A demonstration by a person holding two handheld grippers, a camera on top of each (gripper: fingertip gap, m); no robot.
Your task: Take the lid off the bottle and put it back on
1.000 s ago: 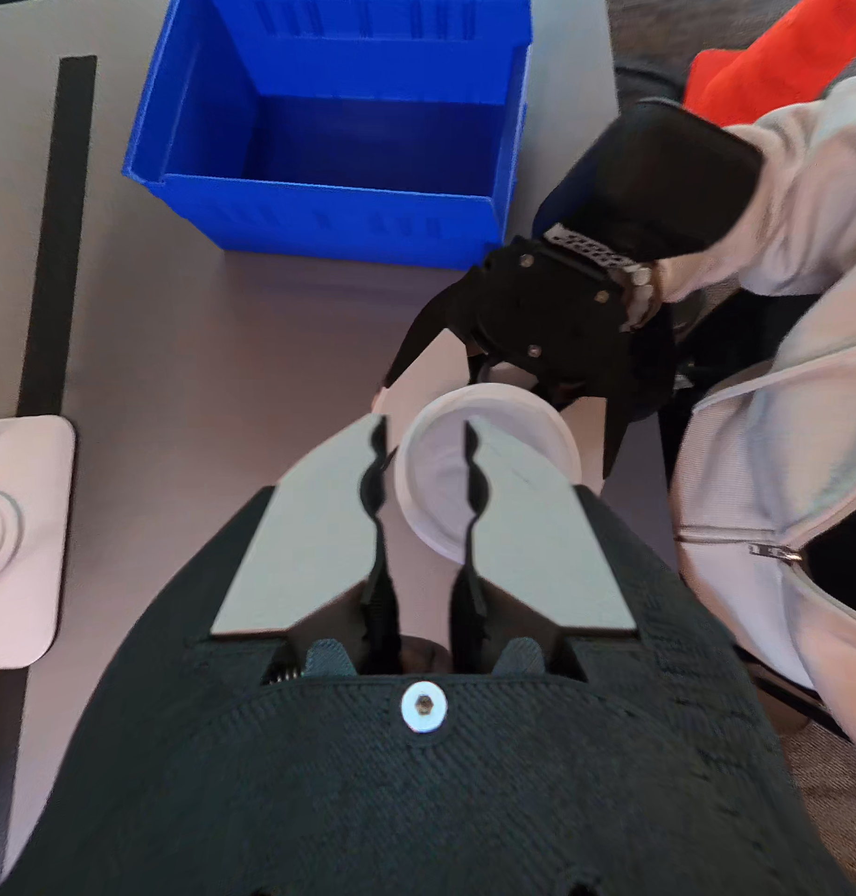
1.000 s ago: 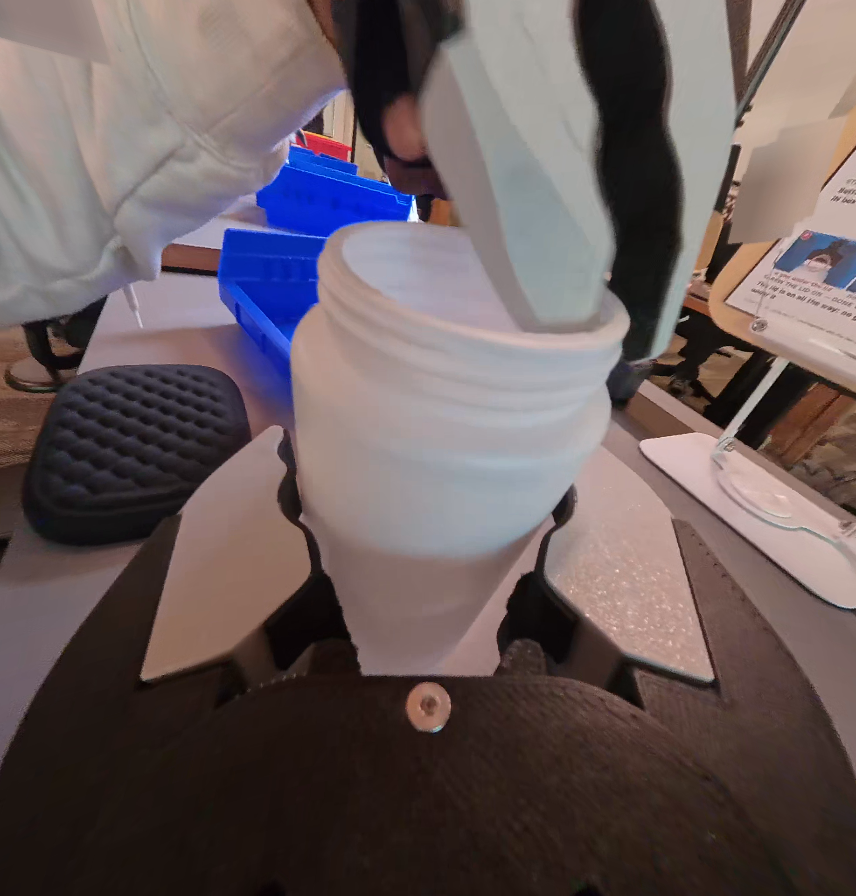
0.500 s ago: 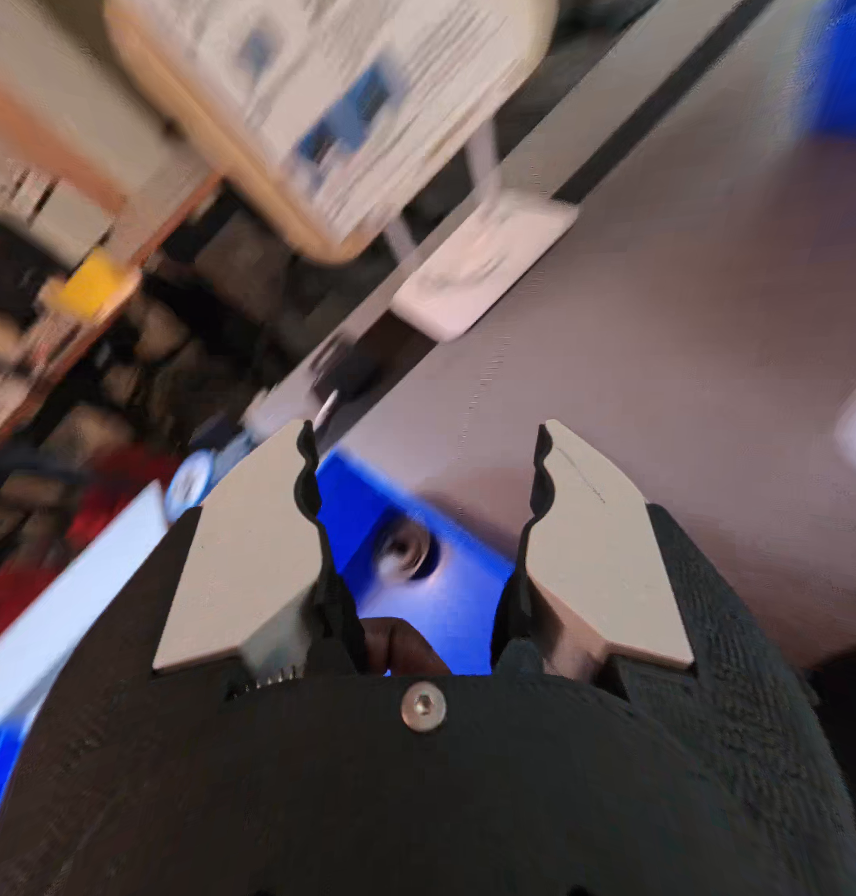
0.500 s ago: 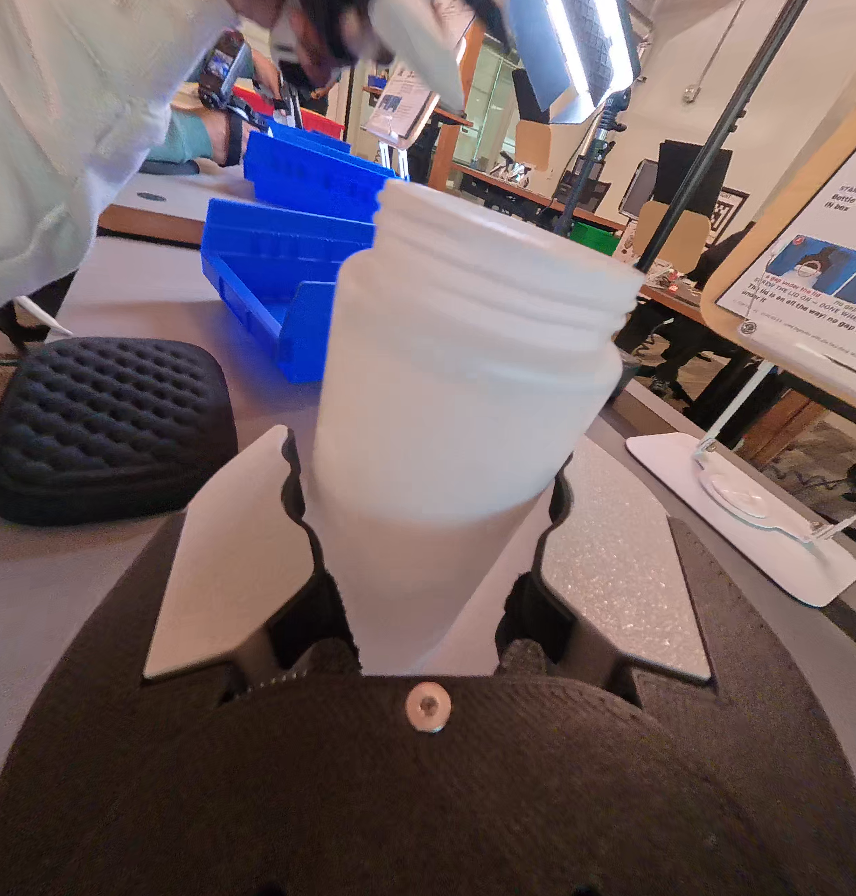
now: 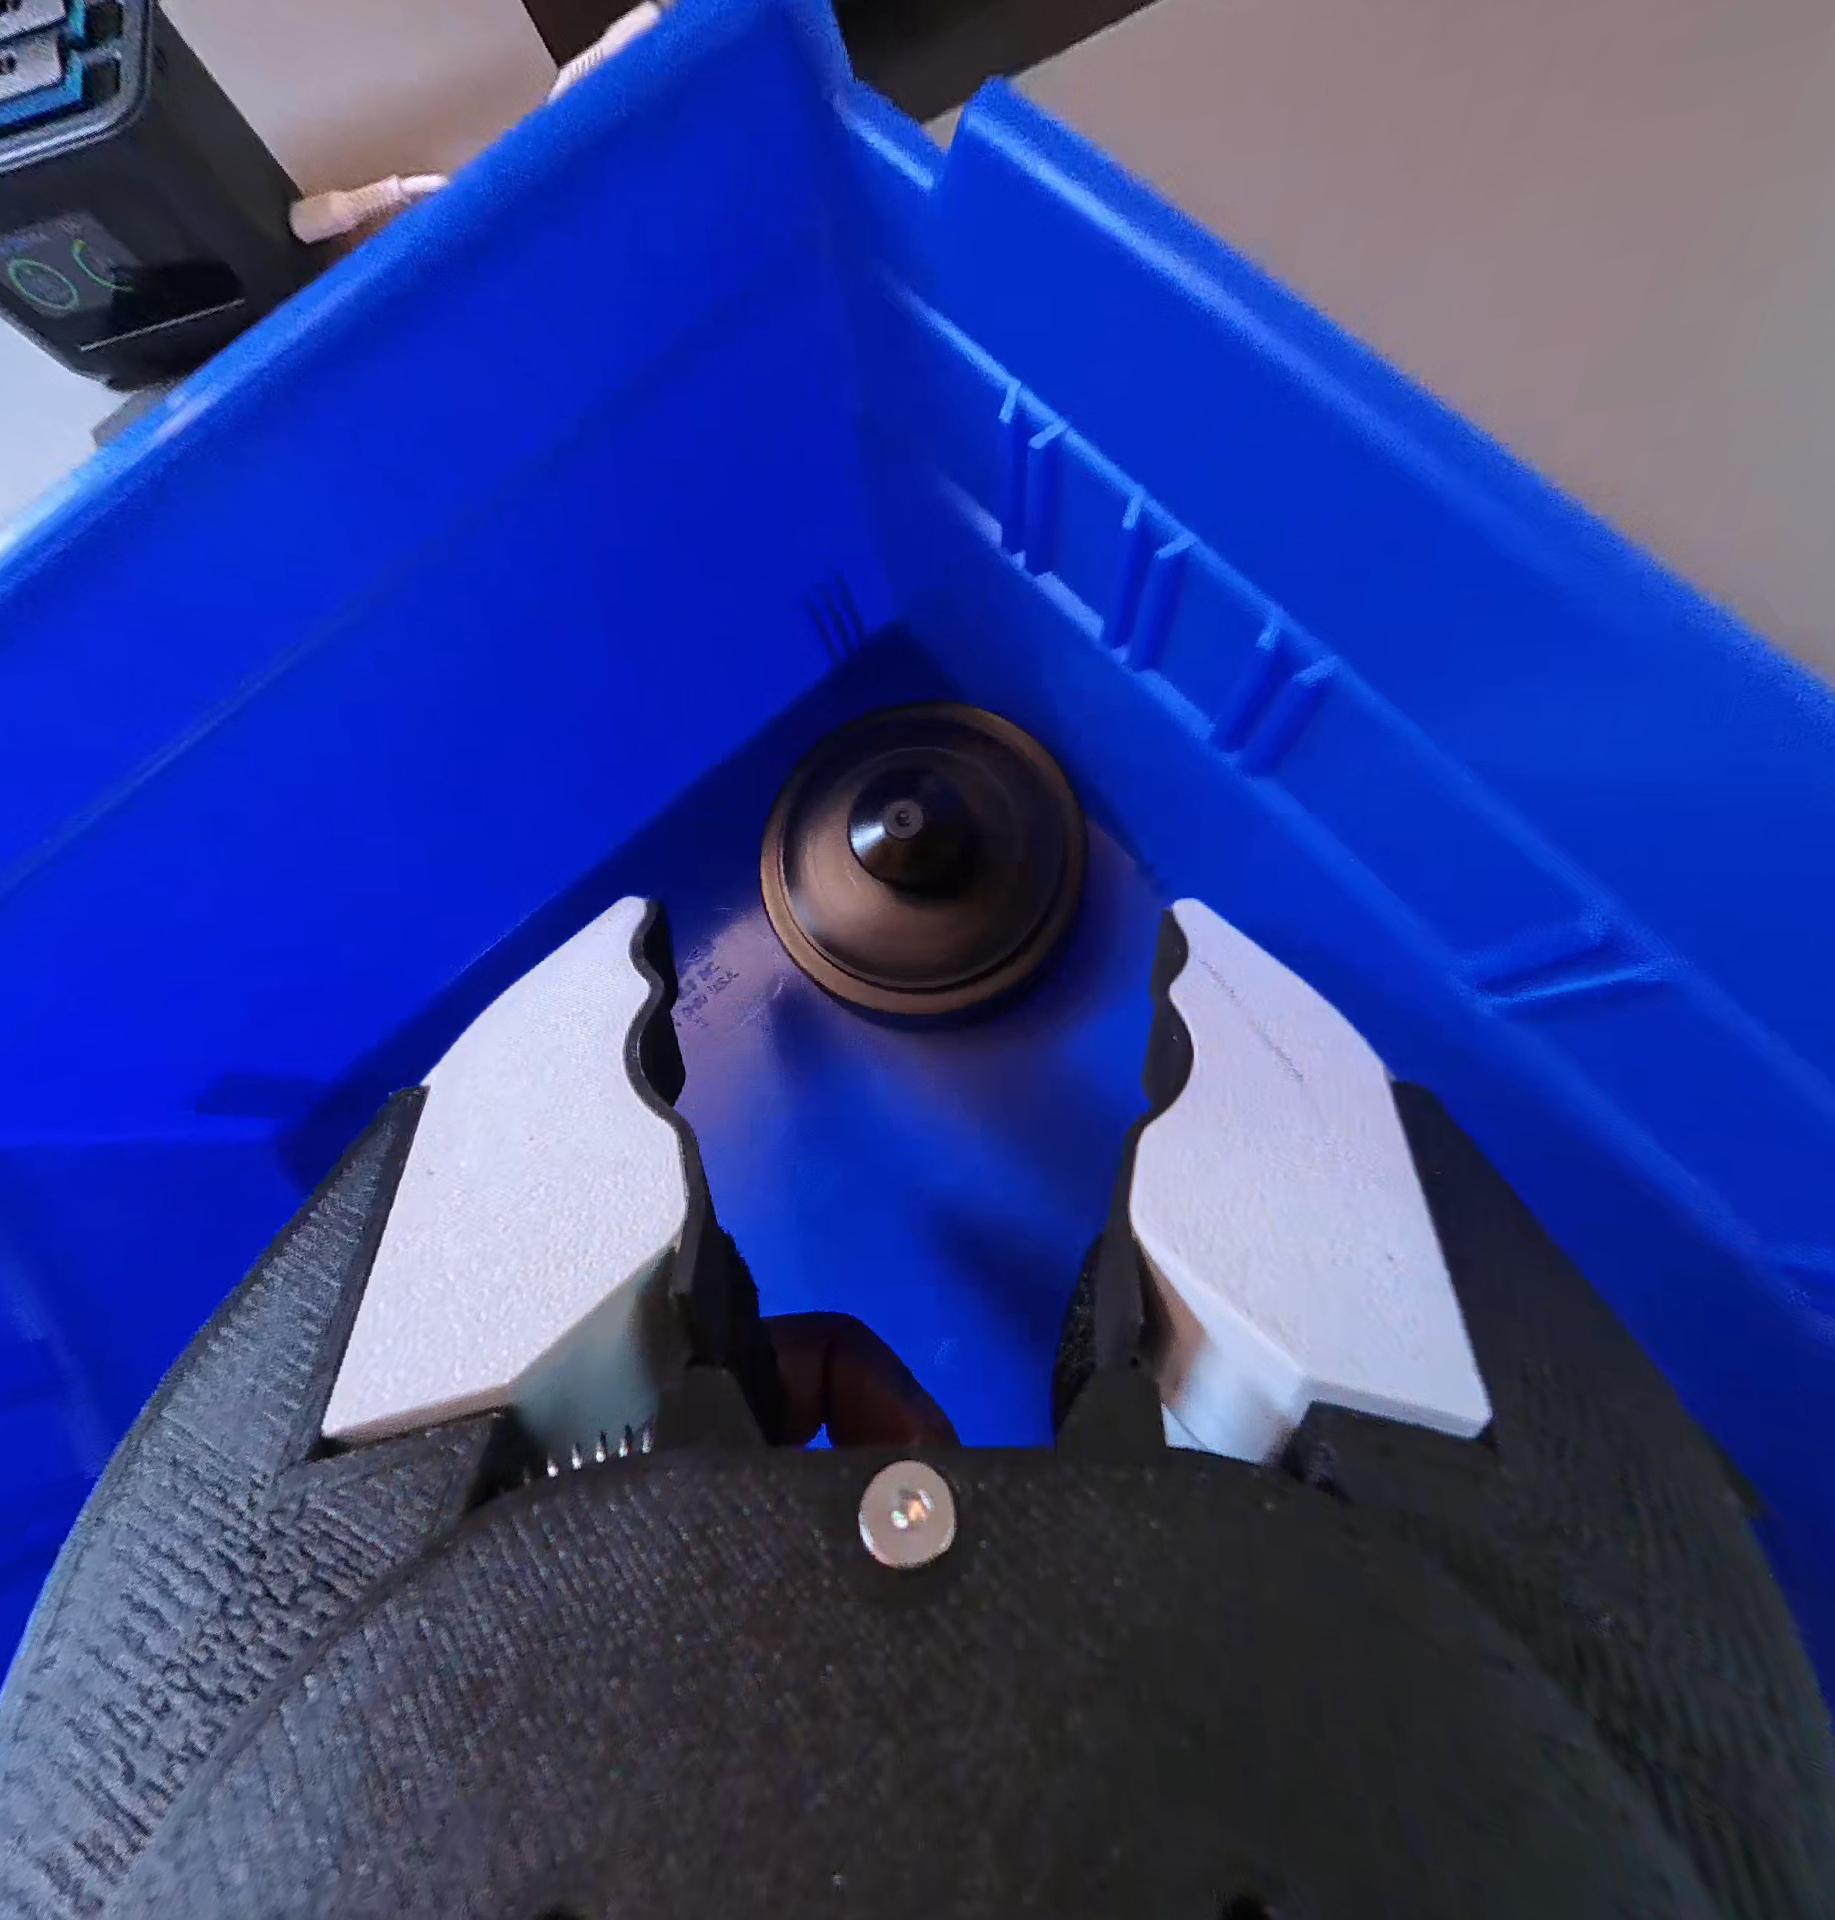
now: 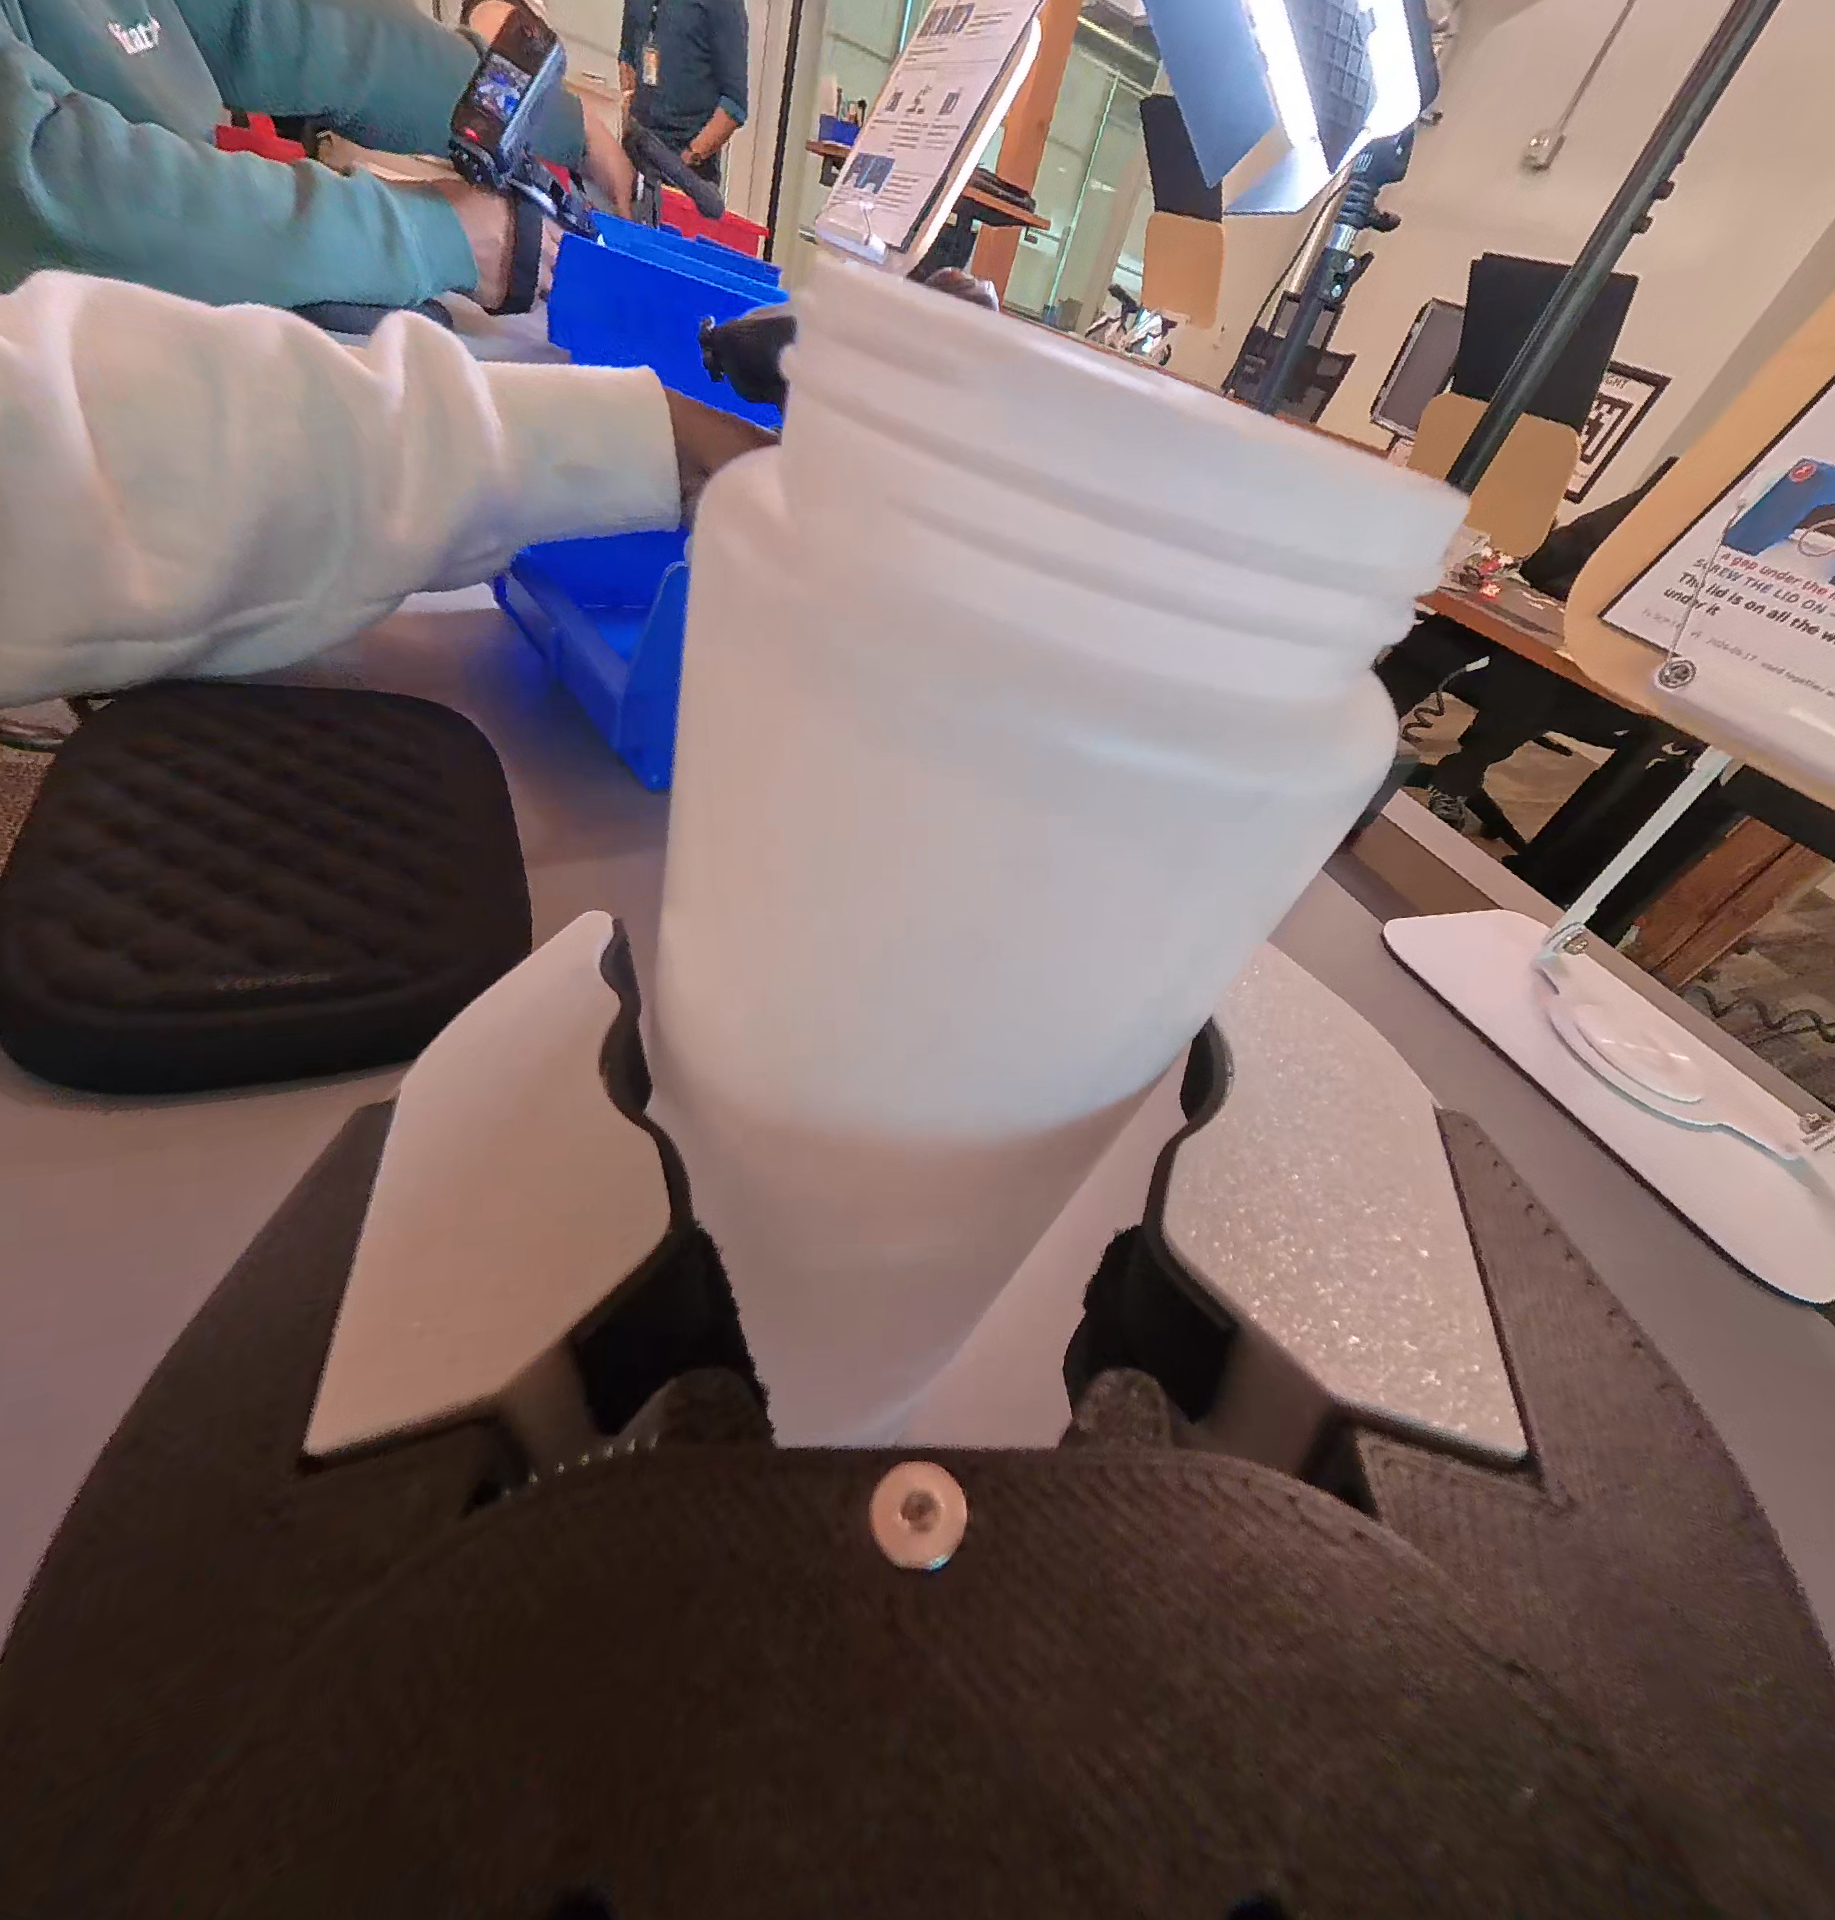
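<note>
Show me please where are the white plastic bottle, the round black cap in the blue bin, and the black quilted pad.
white plastic bottle [image 6: 1006, 727]: right wrist view, middle of its side wall.
round black cap [image 5: 923, 864]: left wrist view, its raised centre.
black quilted pad [image 6: 238, 873]: right wrist view, its top surface.

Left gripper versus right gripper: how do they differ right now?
The left gripper is open and holds nothing, while the right gripper is shut on the white bottle. The left gripper points down into the blue bin at a black lid; the right gripper sits low over the grey table. Both have pale fingers on black bodies.
</note>
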